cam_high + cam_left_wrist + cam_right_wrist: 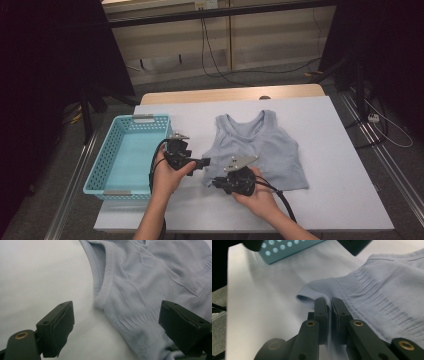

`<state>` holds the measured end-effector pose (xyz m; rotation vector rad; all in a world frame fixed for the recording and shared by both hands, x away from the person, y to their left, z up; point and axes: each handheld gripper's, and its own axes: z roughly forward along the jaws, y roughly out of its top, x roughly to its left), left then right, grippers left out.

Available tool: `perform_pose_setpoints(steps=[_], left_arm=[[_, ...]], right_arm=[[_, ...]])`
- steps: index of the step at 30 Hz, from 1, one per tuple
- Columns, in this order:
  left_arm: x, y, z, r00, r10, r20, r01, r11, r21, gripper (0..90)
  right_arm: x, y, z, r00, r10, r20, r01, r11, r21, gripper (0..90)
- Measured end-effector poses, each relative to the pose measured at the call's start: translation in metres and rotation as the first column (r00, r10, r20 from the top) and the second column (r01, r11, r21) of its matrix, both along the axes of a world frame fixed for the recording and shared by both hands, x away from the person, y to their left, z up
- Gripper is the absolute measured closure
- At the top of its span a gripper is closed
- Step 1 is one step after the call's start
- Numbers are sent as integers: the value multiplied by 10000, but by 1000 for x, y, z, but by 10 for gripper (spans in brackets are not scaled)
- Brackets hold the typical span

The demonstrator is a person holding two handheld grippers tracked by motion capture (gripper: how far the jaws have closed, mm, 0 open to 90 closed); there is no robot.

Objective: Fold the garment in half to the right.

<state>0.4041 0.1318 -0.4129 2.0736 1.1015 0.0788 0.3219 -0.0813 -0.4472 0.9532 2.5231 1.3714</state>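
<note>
one tank top (260, 147), one basket (107, 172)

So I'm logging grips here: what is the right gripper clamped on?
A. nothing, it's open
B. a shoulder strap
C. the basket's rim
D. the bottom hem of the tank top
D: the right gripper has its jaws pinched together on the ribbed hem corner of the tank top.

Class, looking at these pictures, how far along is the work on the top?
Done: the right gripper has shut on the hem corner of the pale blue ribbed tank top. In hand: the left gripper, jaws open, straddles its side edge. Left: the top lies unfolded beside the turquoise plastic basket.
</note>
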Motion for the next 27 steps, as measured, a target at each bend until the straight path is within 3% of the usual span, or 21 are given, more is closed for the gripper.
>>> perform_pose_setpoints(steps=[8,17,27], left_arm=[[18,-15,-1,10000,64,49,-63,9999,-88,138],[40,-19,0,10000,20,60,-20,10000,8,138],[63,-31,-5,9996,-153,-246,157,9997,178,140]], right_arm=[[-5,-5,6,9998,210,63,-211,9997,93,844],[-5,-6,3,9995,294,-105,-291,9993,243,844],[-6,-6,4,9995,305,-39,-304,9993,213,843]])
